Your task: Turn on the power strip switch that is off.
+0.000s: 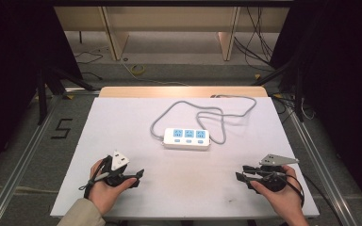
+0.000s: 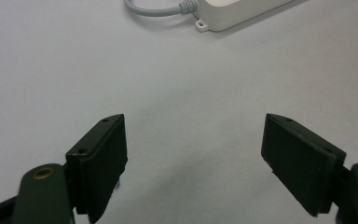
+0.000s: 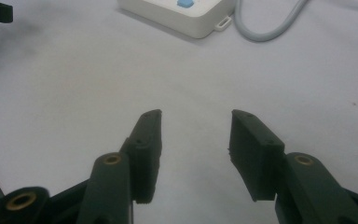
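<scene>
Writing is scarce: a black "5" [image 1: 62,128] is marked on the grey floor at about 9 o'clock from the table [image 1: 122,122], and it is the one character that can be read. The power strip [image 1: 187,138] has print near its sockets, too small to make out. No containers are in sight.

The strip lies a little past the table's centre, toward 12 o'clock. It is white, with three blue socket faces in a row and three small blue buttons below them. Its grey cord [image 1: 217,113] leaves the strip's left end, loops toward the far edge, curls back by the strip's right end and runs off the table at about 1 o'clock.

The left gripper [image 1: 133,176] sits at about 7 o'clock, held in the left hand [image 1: 104,190], jaws pointing toward the table's middle. In the left gripper view its jaws stand wide apart over bare white tabletop, holding nothing, with a corner of the strip and its cord at the top.

The right gripper [image 1: 241,172] sits at about 5 o'clock in the right hand [image 1: 283,195], with a grey plate [image 1: 278,160] on top. In the right gripper view its jaws are parted more narrowly, also holding nothing, and the strip's end lies at 12 o'clock beyond them.
</scene>
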